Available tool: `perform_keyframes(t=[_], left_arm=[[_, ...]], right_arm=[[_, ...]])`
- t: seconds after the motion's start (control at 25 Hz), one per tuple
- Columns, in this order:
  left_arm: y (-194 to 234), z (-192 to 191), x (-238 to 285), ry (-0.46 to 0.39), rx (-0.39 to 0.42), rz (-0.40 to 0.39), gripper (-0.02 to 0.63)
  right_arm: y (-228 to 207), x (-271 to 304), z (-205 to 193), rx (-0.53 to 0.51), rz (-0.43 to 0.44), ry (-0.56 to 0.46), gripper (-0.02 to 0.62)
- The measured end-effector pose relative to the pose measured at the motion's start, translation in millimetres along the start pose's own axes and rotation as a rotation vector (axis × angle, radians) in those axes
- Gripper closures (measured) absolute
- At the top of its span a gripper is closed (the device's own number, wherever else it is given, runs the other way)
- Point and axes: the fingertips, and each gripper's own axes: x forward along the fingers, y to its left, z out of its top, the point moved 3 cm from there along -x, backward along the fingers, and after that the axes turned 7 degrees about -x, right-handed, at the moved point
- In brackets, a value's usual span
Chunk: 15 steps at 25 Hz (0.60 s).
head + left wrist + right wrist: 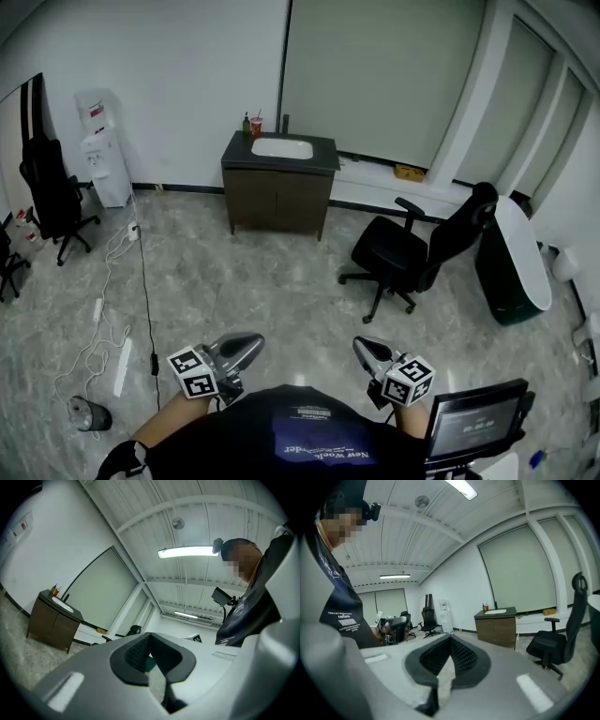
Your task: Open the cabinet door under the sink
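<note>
A dark brown cabinet (278, 197) with a white sink (281, 148) in its top stands against the far wall, both doors closed. It also shows small in the left gripper view as the cabinet (51, 623) and in the right gripper view as the cabinet (497, 627). My left gripper (255, 339) and right gripper (358, 343) are held close to my body, far from the cabinet, tips towards it. The left gripper (150, 634) is shut with nothing in it. The right gripper (450, 637) is shut and empty too.
A black office chair (412, 248) stands right of the cabinet, another chair (52, 197) and a water dispenser (105, 159) at the left wall. Cables (112, 309) run over the marble floor at the left. A monitor (473, 422) is by my right side.
</note>
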Motion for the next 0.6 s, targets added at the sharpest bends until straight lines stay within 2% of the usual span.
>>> perform_keyframes(t=[0.6], left_arm=[[4.3,5.0,-14.5,-0.014,-0.017,-0.01,0.606]], right_arm=[[11.4,13.0,3.3,0.032,0.011,0.003,0.595]])
